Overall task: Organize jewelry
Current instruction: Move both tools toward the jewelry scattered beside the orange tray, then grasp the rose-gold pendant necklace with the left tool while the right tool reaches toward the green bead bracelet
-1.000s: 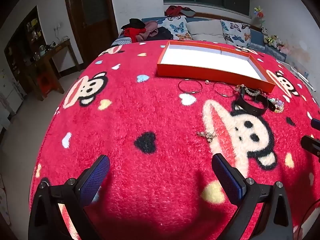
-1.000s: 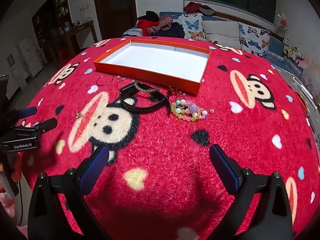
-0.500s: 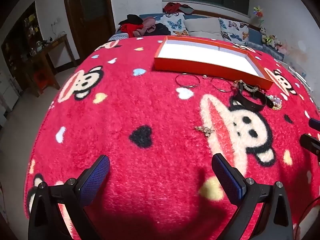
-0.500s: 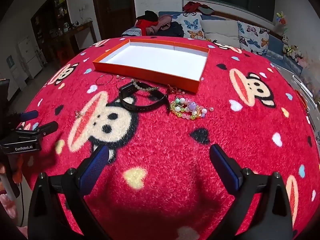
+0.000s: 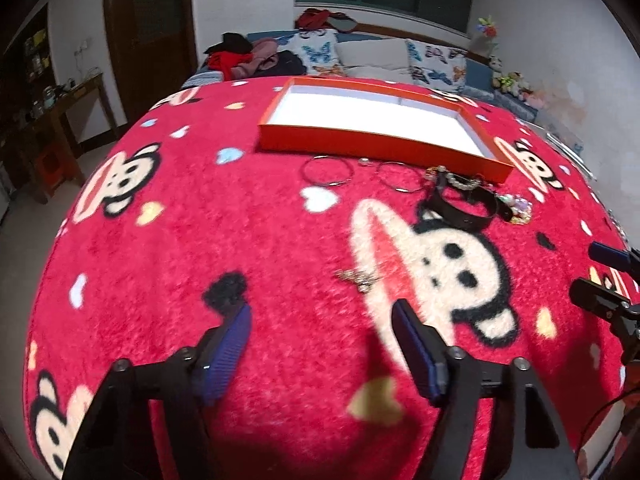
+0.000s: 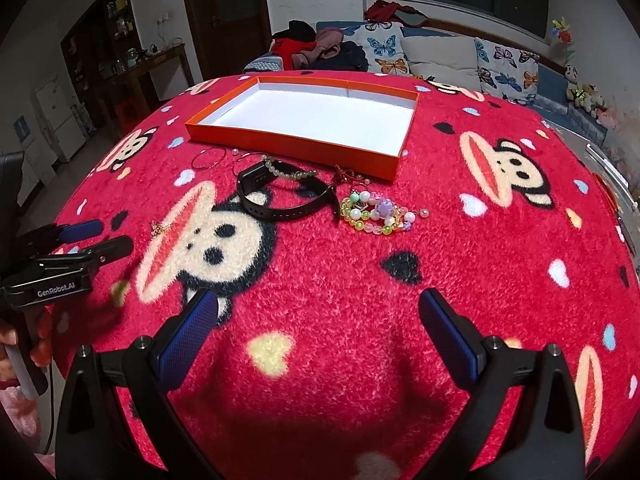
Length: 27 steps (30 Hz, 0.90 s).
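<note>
A: How does the left tool (image 5: 322,330) stand?

B: Released, with nothing between its blue pads (image 5: 412,344). Its jaws have just been closing in, yet only red blanket (image 5: 200,248) shows in the gap. The small gold trinket (image 5: 358,277) lies just beyond the tips, at about twelve o'clock, not touched.

A: And the right tool (image 6: 316,326)?

B: Wide apart and empty as well, hovering over the blanket with a pale heart at its six o'clock side. In its view the left tool sits at nine o'clock, held by a hand (image 6: 24,350) at the picture's edge.

A: Where is the jewelry?

B: From the right tool, the black watch band (image 6: 280,200) lies at eleven o'clock, with a pearl strand (image 6: 290,174) resting across its far side. The colourful bead bracelet (image 6: 374,214) is at twelve o'clock, just beside the band's end. Two thin bangles (image 6: 208,159) lie farther off at ten o'clock, near the tray.

A: The tray?

B: The orange tray (image 6: 288,142), white inside, sits beyond all of it at twelve o'clock with nothing in it. Behind it a sofa (image 6: 440,60) carries butterfly cushions and heaped clothes.
</note>
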Each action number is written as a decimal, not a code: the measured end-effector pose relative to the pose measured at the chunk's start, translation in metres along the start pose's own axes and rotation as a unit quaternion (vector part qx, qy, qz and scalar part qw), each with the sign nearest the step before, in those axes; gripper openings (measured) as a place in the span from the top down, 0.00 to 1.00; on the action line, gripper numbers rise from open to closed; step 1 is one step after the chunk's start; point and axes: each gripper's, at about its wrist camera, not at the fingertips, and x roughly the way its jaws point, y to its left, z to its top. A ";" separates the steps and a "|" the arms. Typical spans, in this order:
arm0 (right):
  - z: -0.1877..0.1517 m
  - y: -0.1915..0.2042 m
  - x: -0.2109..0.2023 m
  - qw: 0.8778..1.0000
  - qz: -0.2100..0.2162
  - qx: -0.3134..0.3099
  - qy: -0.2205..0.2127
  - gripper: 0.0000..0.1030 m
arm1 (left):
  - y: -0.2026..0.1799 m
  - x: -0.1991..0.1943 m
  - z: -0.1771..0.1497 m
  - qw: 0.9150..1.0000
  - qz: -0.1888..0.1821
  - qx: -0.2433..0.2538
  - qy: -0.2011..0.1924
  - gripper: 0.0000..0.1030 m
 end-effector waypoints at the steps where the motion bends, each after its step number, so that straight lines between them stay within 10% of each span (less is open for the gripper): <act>1: 0.000 0.000 0.000 1.000 0.001 0.000 0.000 0.02 | -0.002 0.002 0.001 1.000 -0.007 0.003 0.000 0.35; 12: 0.002 -0.007 0.010 1.000 0.015 0.014 0.009 0.02 | -0.014 0.022 0.009 0.998 -0.049 0.025 0.002 0.77; 27: 0.007 -0.012 0.025 0.999 0.033 0.024 0.021 0.02 | -0.019 0.032 0.013 0.997 -0.044 0.057 -0.004 0.88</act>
